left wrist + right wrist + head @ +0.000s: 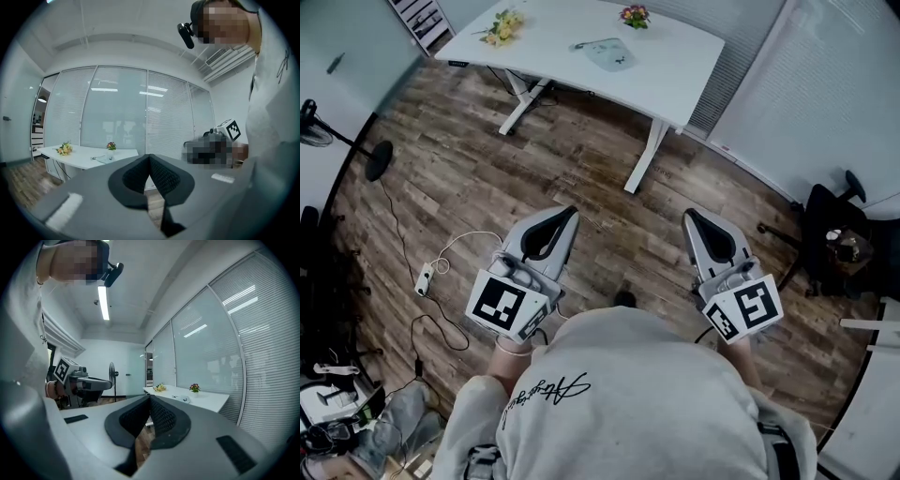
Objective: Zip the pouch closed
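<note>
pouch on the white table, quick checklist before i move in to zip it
1. Pouch located: ok. The pouch lies flat on the white table.
2. Pouch within reach: not ok. Both grippers are over the wood floor, well short of the table.
3. Left gripper empty: ok. Its jaws are together with nothing between them.
4. Right gripper empty: ok. Its jaws are together with nothing between them.
5. Jaws open for a grasp: not ok. Both are shut.
6. Zipper pull found and how far the pouch is zipped: cannot tell. The pouch is too small in every view.
</note>
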